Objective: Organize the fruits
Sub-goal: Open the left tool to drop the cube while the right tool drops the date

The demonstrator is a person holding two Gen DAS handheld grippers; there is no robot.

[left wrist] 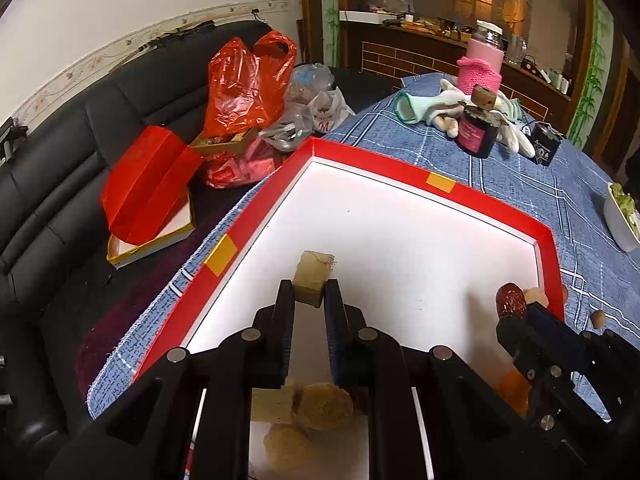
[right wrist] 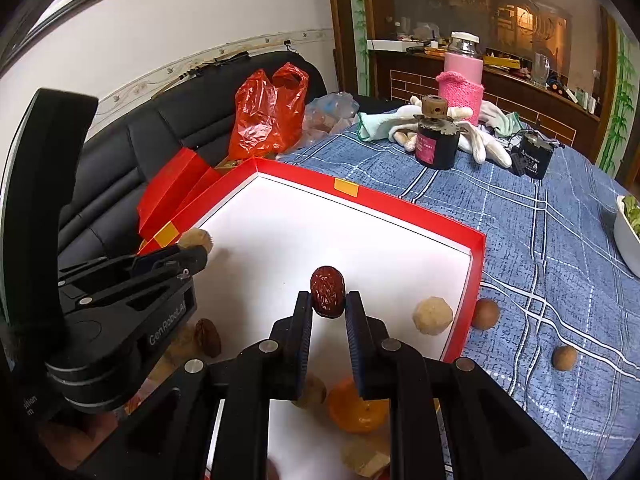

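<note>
— What does the right gripper [right wrist: 329, 304] hold?
— A red date [right wrist: 327, 291], clamped above the red-rimmed tray [right wrist: 408, 204] near its right edge, long axis running away from the camera.
— The left gripper [left wrist: 309, 293]?
— Closed on a tan block [left wrist: 312, 280] near the tray's left edge.

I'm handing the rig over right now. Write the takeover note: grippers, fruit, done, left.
Left gripper: shut on a tan chunk, over the red-rimmed tray.
Right gripper: shut on a red date, also over the tray.
Done: pale peeled ball lies in the tray.
Left: set both pieces down; two brown nuts lie on the blue cloth; an orange and more pieces sit near the tray's front edge.
</note>
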